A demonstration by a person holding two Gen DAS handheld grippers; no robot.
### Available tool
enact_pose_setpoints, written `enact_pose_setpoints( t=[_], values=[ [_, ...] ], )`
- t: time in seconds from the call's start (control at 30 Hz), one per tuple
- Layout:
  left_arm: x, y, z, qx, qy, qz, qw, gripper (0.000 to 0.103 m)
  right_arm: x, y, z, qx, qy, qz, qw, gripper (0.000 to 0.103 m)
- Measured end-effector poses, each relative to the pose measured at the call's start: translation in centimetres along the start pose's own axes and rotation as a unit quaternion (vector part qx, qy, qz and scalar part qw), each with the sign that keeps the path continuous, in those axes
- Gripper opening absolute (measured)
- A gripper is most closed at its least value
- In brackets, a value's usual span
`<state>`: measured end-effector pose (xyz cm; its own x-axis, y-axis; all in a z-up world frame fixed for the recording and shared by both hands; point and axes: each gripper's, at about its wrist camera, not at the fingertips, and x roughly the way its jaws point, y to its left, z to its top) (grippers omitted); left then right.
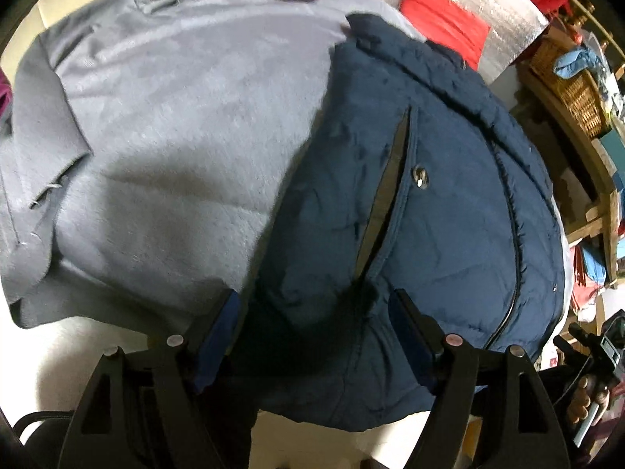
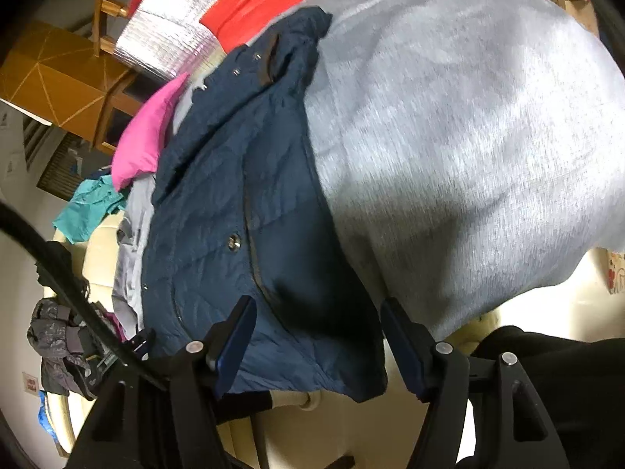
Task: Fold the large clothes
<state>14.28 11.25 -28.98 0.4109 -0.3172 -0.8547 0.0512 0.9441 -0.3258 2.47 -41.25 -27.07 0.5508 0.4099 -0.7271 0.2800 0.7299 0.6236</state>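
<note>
A navy quilted jacket [image 1: 437,203] lies folded on a grey fleece cloth [image 1: 164,117], its pocket slit and a metal snap facing up. My left gripper [image 1: 314,301] is open, its jaws spread wide just above the jacket's near edge, holding nothing. In the right wrist view the same jacket [image 2: 234,211] lies left of the grey cloth [image 2: 468,136]. My right gripper [image 2: 314,308] is open too, its jaws straddling the jacket's near corner without closing on it.
A pink garment [image 2: 144,136], a red cushion [image 1: 441,27], a silver quilted mat [image 2: 175,27] and a teal cloth [image 2: 86,211] lie beyond the jacket. A wooden shelf with a wicker basket [image 1: 566,78] stands to the right. A cream surface [image 2: 351,430] shows below.
</note>
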Motion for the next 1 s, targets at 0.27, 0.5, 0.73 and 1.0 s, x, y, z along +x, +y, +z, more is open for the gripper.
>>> enact_pose_setpoints(
  t=[0.27, 0.5, 0.73, 1.0],
  values=[
    [0.7, -2.1, -1.0, 0.064, 0.005, -0.02, 0.9977, 0.064, 1.0, -0.9, -0.2, 0.019, 0.016, -0.012, 1.0, 0.07],
    [-0.2, -0.1, 0.1, 0.003, -0.009, -0.036, 0.9993, 0.074, 1.7, -1.7, -0.2, 0.037, 0.028, -0.01, 0.999, 0.07],
    [0.7, 0.4, 0.0, -0.003, 0.009, -0.005, 0.9999, 0.078, 5.0, 0.2, -0.8, -0.01, 0.056, -0.049, 0.997, 0.07],
    [2.1, -2.8, -1.0, 0.086, 0.034, -0.042, 0.9948, 0.053, 5.3, 2.1, -1.9, -0.072, 0.048, -0.059, 0.995, 0.035]
  ],
)
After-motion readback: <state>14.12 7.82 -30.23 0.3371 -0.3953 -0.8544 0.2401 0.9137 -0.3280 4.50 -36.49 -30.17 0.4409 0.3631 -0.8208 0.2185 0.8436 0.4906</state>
